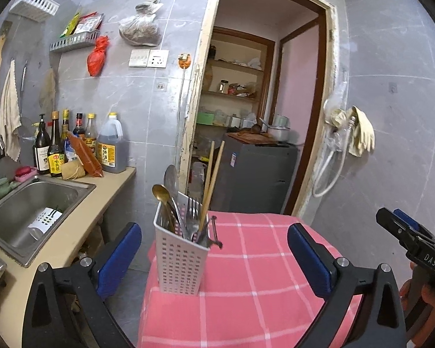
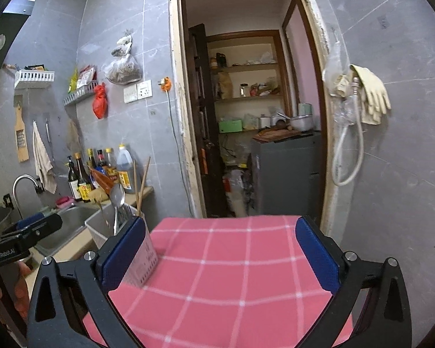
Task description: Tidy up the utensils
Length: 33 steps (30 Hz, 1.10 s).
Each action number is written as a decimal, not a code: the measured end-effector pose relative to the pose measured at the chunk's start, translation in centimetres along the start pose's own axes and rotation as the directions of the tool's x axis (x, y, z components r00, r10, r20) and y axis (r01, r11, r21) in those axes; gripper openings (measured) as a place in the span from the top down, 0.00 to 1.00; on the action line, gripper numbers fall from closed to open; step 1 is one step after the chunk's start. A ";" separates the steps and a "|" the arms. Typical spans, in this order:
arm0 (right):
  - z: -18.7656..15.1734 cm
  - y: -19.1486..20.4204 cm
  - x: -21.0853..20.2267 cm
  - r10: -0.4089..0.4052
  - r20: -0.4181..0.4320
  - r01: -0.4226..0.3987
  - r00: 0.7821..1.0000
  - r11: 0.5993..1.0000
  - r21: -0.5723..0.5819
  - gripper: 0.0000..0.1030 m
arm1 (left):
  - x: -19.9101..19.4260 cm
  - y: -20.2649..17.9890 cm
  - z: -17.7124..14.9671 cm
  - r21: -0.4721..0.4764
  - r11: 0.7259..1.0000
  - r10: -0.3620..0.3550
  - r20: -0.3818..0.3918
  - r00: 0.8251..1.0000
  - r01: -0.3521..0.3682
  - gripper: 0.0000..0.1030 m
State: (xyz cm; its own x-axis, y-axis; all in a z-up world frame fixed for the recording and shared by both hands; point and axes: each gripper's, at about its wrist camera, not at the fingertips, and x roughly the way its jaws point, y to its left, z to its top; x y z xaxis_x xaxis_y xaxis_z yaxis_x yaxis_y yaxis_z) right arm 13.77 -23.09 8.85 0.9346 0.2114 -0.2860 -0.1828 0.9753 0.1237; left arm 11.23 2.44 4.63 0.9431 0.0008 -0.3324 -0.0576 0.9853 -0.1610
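Observation:
A white perforated utensil holder (image 1: 180, 256) stands on the left part of a table covered with a pink checked cloth (image 1: 264, 275). It holds spoons (image 1: 171, 178), a fork (image 1: 192, 206), wooden chopsticks (image 1: 210, 184) and a dark peeler-like tool (image 1: 215, 233). My left gripper (image 1: 214, 256) is open and empty, its jaws wide, just in front of the holder. My right gripper (image 2: 221, 256) is open and empty over the cloth (image 2: 226, 278); the holder (image 2: 124, 232) sits beside its left finger, partly hidden by it.
A counter with a steel sink (image 1: 36, 210) and sauce bottles (image 1: 81, 148) lies to the left. Another white holder (image 1: 45, 221) lies in the sink. A doorway (image 1: 261, 101) with a grey cabinet (image 1: 255, 177) is behind the table. Gloves (image 1: 359, 133) hang on the right wall.

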 end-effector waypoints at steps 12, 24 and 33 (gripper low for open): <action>-3.9 0.4 -6.1 -0.078 -0.030 0.079 0.996 0.996 0.041 0.01 | -3.8 -0.1 -3.8 0.044 0.999 -0.003 -0.068 0.998 0.006 0.01; -6.3 2.1 -9.9 -0.127 -0.015 0.127 0.992 0.992 0.009 0.01 | -6.8 0.0 -6.6 0.078 0.997 -0.001 -0.077 0.997 0.007 0.01; -7.6 2.7 -10.4 -0.137 -0.041 0.138 0.990 0.990 0.027 0.01 | -7.4 0.7 -8.0 0.043 0.999 -0.007 -0.089 0.996 0.011 0.01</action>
State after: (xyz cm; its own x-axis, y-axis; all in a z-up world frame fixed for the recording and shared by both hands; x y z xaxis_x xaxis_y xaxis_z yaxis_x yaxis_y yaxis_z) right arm 1.28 -22.18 4.89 0.9374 0.0781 -0.3393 -0.0436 0.9932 0.1082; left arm 1.59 1.74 -0.43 0.9106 -0.0214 -0.4128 -0.0331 0.9917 -0.1245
